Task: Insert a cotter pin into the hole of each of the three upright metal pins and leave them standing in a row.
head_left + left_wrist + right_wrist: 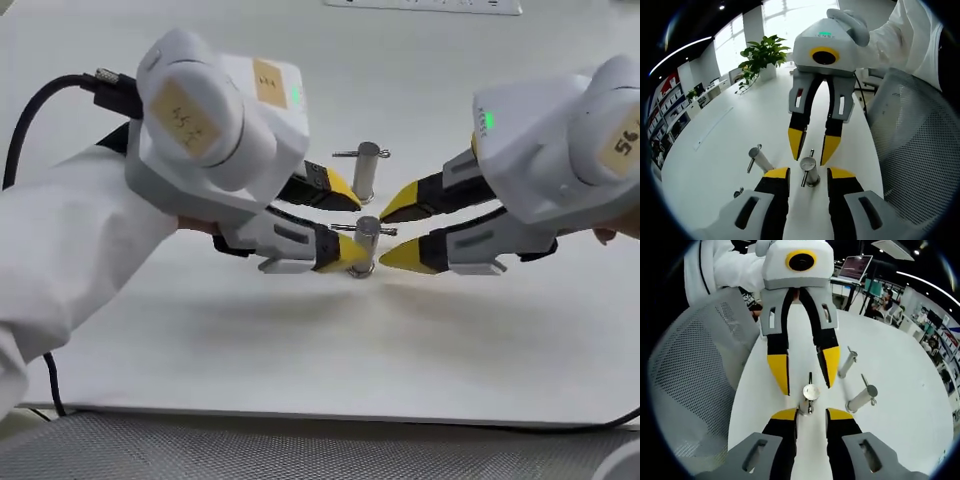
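the left gripper (pixel 352 226) comes in from the left of the head view, held out of a white sleeve (pixel 70 230), and the right gripper (pixel 383 240) comes in from the right, so the two sets of yellow tips face each other at the centre of the white table (pixel 300 340). between them stands the near pin (pixel 367 245), upright, with a cotter pin (pixel 345 229) passed crosswise through its top. both grippers have their jaws parted at a moderate width, one jaw above and one below the near pin in the head view. in each gripper view the pin sits in the gap just ahead of that view's own two tips with bare table on either side of it, so neither pair is closed on it. whether the lower tip of the left gripper touches the pin's base in the head view cannot be told. just above the near pin in the head view stands a second pin (pixel 367 172), also upright, with its own cotter pin (pixel 348 154) sticking out to the left of its top. in the right gripper view a third pin (pixel 847 362) stands right of centre, beside the far jaw of the left gripper, and a thin piece crosses its top. a mesh chair (pixel 915 140) takes up the right of the left gripper view, and a potted plant (pixel 762 55) stands near the top left.
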`<action>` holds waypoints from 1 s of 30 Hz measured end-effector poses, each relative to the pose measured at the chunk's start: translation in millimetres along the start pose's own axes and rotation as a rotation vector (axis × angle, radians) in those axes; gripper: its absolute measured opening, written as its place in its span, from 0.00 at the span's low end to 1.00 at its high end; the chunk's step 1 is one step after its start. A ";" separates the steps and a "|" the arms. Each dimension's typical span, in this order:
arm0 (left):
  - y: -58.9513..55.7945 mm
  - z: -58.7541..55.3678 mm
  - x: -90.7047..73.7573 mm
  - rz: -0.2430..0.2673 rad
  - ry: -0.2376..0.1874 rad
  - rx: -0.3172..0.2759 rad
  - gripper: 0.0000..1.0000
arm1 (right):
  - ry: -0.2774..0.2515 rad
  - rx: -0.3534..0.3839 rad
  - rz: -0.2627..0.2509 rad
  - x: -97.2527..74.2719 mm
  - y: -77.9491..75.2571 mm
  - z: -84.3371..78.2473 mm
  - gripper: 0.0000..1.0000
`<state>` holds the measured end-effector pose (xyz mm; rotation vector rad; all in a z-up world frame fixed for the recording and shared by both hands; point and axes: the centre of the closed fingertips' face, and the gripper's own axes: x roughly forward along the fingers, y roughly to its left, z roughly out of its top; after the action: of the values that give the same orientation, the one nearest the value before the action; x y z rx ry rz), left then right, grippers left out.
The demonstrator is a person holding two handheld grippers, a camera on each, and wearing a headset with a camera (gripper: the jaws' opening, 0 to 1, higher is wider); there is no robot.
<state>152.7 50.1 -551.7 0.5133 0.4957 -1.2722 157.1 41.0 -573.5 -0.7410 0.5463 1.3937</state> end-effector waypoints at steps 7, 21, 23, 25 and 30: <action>-23.2 -3.8 -11.6 -0.061 -0.104 -0.103 0.59 | -0.093 0.136 -0.005 -3.7 -0.4 9.9 0.18; -26.8 -32.0 -37.8 -0.009 -0.188 -0.378 0.99 | -0.102 0.178 0.013 8.0 6.1 15.2 0.20; -25.4 -35.5 -40.4 0.005 -0.181 -0.371 0.99 | -0.099 0.179 0.008 9.2 4.7 15.2 0.21; -25.5 -40.1 -42.5 0.014 -0.162 -0.368 0.99 | -0.099 0.188 0.012 10.7 3.8 16.1 0.19; -31.0 -43.8 -43.9 0.018 -0.144 -0.367 0.99 | -0.107 0.209 0.016 14.0 1.5 17.2 0.15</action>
<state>110.0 103.7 -562.1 0.1173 0.5857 -1.1578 155.9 63.1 -572.6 -0.4919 0.6041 1.3588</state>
